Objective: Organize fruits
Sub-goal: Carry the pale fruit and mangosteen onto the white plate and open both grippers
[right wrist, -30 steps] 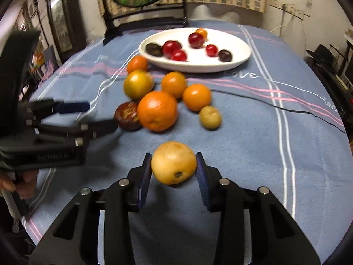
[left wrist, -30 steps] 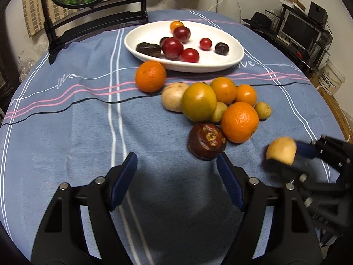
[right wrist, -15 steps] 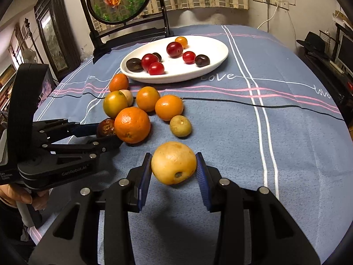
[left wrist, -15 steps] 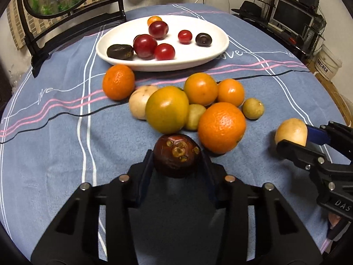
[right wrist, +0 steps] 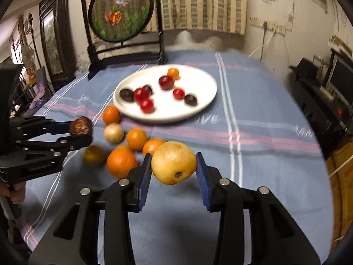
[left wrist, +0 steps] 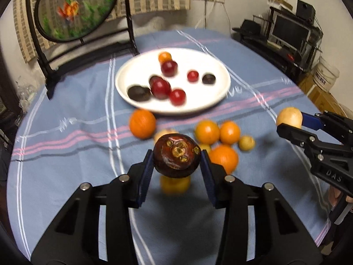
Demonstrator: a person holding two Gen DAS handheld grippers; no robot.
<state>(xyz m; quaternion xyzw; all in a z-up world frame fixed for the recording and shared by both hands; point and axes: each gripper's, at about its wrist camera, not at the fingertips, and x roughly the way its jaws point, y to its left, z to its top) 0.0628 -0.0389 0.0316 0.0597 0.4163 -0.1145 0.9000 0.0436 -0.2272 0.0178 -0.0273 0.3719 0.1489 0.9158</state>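
My left gripper [left wrist: 177,165] is shut on a dark brown mangosteen [left wrist: 177,159], held up above the blue tablecloth. A pale yellow round fruit [right wrist: 173,162] sits gripped in my right gripper [right wrist: 173,172], also lifted off the cloth. Each gripper shows in the other's view: the right gripper [left wrist: 291,121] at the right edge, the left gripper [right wrist: 80,130] at the left. A white plate [left wrist: 211,101] with several red and dark small fruits stands further back. Several oranges [left wrist: 142,123] and small yellowish fruits lie on the cloth between plate and grippers.
A black-framed round screen with a fish picture [right wrist: 120,15] stands at the table's far edge behind the plate. Dark shelves with electronics [left wrist: 289,31] line the right wall. A hand [right wrist: 13,192] holds the left gripper's handle.
The left gripper went from open to shut around the mangosteen and raised it off the cloth. The right gripper, holding the yellow fruit throughout, also rose and both views tilted up toward the plate.
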